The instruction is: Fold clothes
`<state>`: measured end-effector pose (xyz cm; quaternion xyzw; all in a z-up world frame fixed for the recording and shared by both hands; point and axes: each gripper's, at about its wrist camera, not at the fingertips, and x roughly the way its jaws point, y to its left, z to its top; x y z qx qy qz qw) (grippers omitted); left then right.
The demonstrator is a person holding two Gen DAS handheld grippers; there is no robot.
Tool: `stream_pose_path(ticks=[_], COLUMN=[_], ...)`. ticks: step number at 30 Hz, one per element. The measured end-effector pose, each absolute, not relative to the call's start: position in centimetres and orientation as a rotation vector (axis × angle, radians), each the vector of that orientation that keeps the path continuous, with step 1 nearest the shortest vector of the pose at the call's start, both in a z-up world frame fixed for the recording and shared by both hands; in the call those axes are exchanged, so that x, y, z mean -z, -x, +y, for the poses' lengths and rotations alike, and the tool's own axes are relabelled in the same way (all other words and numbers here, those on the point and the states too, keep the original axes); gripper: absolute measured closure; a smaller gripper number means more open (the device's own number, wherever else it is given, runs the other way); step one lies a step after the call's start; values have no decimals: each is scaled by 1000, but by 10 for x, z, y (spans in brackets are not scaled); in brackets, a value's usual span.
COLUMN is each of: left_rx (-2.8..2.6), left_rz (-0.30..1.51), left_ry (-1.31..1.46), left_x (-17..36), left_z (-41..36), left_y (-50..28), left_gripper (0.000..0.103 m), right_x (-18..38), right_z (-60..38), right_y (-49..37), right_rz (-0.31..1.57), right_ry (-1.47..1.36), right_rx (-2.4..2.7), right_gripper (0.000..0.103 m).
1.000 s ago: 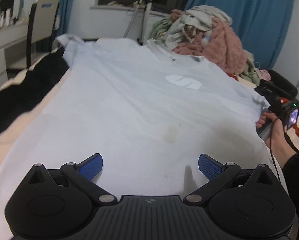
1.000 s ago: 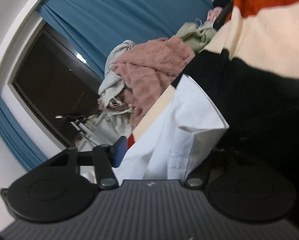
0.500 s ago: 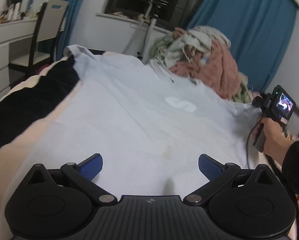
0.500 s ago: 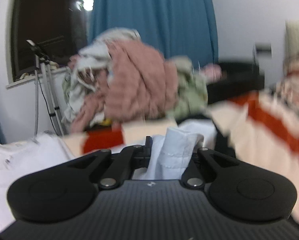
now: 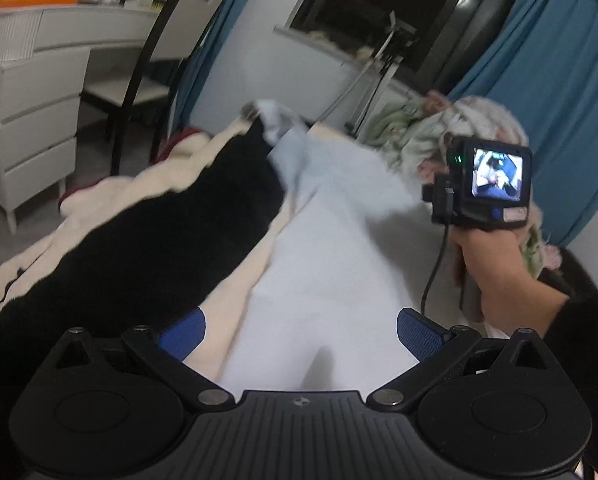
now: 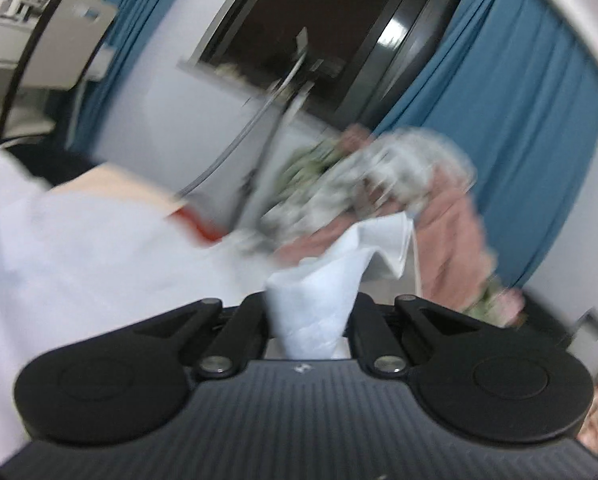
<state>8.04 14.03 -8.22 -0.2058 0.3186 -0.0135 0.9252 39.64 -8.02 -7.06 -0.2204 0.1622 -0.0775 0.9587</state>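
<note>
A pale blue T-shirt (image 5: 331, 256) lies on the bed, folded over lengthwise, its far sleeve (image 5: 283, 128) near the bed's far edge. My left gripper (image 5: 301, 330) is open and empty just above the shirt's near part, its blue pads (image 5: 181, 330) wide apart. My right gripper (image 6: 309, 312) is shut on a bunched fold of the shirt (image 6: 319, 292) and holds it raised. In the left wrist view the right gripper's body with its small screen (image 5: 495, 184) is held by a hand over the shirt's right side.
A black and cream blanket (image 5: 139, 232) covers the bed left of the shirt. A heap of clothes (image 5: 427, 128) sits at the far right. A chair (image 5: 155, 72) and white drawers (image 5: 31, 120) stand left. Blue curtains (image 5: 559, 80) and a dark window are behind.
My right gripper has carried the shirt's right side up and leftwards over the shirt, so the printed front is now covered. My left gripper has tilted and stayed open.
</note>
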Motion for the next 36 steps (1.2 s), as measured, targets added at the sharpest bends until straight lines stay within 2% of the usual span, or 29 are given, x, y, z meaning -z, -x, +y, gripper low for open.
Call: stream_pose_path(ticks=[1, 3, 4, 5, 6, 10, 18, 27, 32, 36], left_rx=[19, 14, 16, 23, 30, 53, 83, 197, 254, 319], left_rz=[651, 646, 647, 651, 656, 659, 557, 542, 508, 563], left_ry=[426, 449, 465, 486, 507, 515, 375, 296, 210, 213], left_x=[84, 86, 87, 89, 90, 91, 63, 35, 31, 47], left_z=[142, 145, 147, 147, 148, 141, 114, 63, 22, -6], left_y=[-82, -85, -87, -90, -93, -90, -60, -2, 33, 34], left_gripper=[0, 0, 0, 0, 0, 0, 0, 0, 0, 4], right_x=[78, 86, 86, 84, 80, 49, 0, 1, 10, -9], right_z=[-78, -78, -79, -76, -75, -91, -153, -189, -200, -227], right_y=[-400, -406, -407, -406, -397, -346, -173, 11, 52, 55], right_rz=[364, 438, 478, 494, 481, 421, 303, 292, 302, 253], right_ry=[414, 330, 301, 284, 266, 159, -18, -87, -107, -130], right_rx=[131, 65, 37, 16, -11, -97, -140, -89, -86, -34], right_gripper=[96, 76, 43, 17, 13, 13, 13, 13, 13, 13])
